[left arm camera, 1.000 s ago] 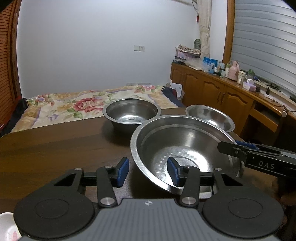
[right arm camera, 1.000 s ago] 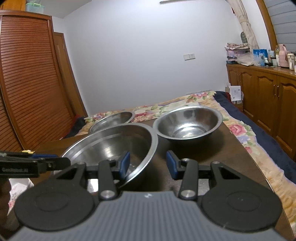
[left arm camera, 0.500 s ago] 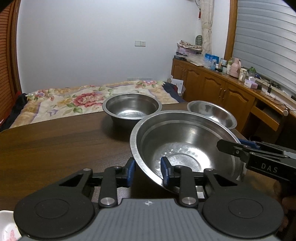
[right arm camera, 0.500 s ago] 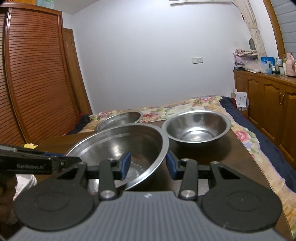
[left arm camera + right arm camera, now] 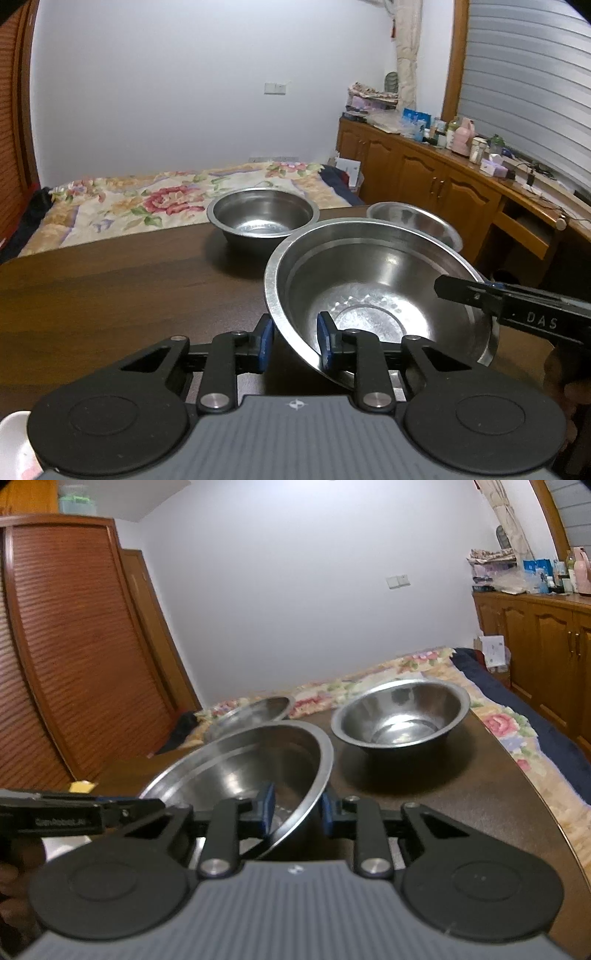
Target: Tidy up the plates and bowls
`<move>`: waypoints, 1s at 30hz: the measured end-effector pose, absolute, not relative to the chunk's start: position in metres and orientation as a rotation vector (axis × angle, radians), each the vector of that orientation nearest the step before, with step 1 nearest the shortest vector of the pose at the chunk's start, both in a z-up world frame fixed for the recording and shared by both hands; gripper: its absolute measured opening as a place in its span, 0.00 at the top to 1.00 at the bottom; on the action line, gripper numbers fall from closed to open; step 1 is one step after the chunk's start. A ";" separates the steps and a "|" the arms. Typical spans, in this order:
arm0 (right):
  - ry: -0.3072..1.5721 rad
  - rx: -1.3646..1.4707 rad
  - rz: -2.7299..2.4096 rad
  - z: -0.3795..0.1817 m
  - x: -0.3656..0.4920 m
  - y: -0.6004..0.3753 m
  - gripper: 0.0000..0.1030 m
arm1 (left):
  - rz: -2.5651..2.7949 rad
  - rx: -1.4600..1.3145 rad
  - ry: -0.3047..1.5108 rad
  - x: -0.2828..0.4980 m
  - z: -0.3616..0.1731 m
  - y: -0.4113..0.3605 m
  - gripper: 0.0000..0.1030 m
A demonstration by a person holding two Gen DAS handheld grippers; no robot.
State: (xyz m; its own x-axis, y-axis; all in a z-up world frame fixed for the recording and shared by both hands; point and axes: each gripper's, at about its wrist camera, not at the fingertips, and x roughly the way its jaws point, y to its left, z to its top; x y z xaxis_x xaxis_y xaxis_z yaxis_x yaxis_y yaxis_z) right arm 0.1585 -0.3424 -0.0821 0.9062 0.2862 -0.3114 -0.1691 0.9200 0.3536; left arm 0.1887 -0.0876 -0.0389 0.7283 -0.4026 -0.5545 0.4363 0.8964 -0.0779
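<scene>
Both the left gripper and right gripper had just closed, clamping opposite rims of the large steel bowl at 6 o'clock in each view.

White wall behind, floral-quilted bed below it, wooden cabinets along the shuttered window, slatted wardrobe opposite.

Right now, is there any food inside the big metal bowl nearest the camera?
No, the big metal bowl shows only its bare shiny bottom, with nothing inside it.
</scene>
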 end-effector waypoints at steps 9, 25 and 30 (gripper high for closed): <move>0.340 0.290 0.259 -0.063 0.123 -0.333 0.73 | -0.491 0.097 0.583 0.159 -0.029 -0.076 0.74; 0.381 0.310 0.280 -0.077 0.098 -0.326 0.73 | -0.491 0.129 0.620 0.130 -0.048 -0.065 0.74; 0.400 0.329 0.283 -0.081 0.095 -0.324 0.73 | -0.487 0.126 0.625 0.125 -0.052 -0.063 0.73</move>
